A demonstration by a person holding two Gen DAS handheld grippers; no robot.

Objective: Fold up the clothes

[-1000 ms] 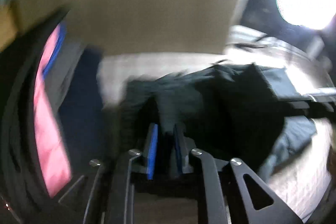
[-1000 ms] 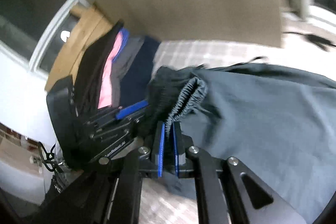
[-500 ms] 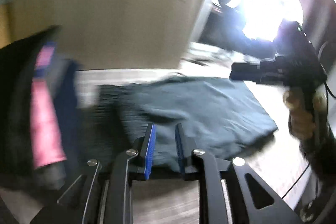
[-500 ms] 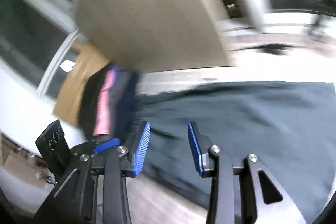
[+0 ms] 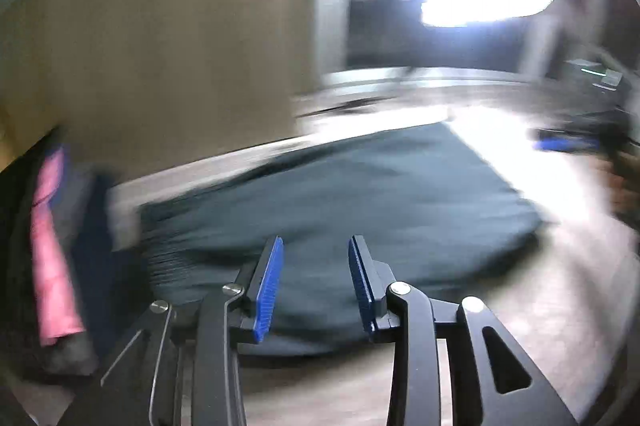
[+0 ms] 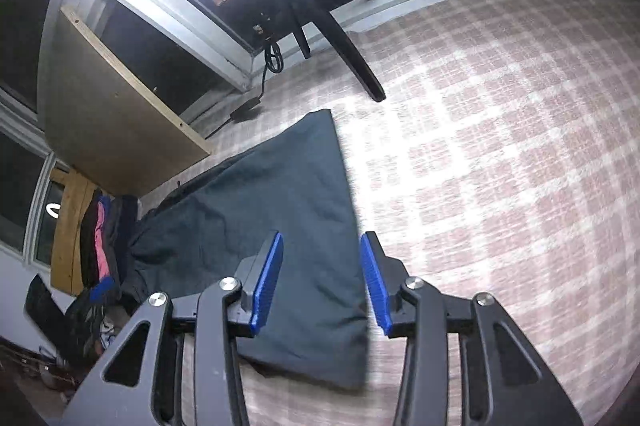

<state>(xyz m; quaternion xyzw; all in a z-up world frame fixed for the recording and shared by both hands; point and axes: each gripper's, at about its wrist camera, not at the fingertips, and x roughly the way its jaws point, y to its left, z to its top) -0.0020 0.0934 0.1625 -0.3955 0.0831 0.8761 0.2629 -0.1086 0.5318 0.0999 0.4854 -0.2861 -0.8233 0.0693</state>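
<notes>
A dark grey-green garment (image 6: 280,226) lies flat and folded on the checked cloth surface (image 6: 500,146); the blurred left wrist view shows the garment (image 5: 360,194) too. My left gripper (image 5: 316,282) hovers over its near edge. Its jaws are opening and its blue pads (image 5: 269,286) hold nothing. My right gripper (image 6: 322,282) hangs above the garment's near right corner, jaws apart, with no cloth pinched between them. At the right edge of the left wrist view, the right gripper (image 5: 568,144) shows as a blurred blue-and-black shape.
A stack of folded clothes (image 6: 106,238), pink, blue and dark, stands at the left by a wooden board (image 6: 116,122). The clothes stack (image 5: 52,246) is at the left in the left wrist view too. A dark chair leg (image 6: 352,58) and a cable (image 6: 272,60) lie beyond the garment.
Both grippers let go of the garment and opened. They pulled back from it, the right one swinging far toward the garment's right end. The garment now lies flat.
</notes>
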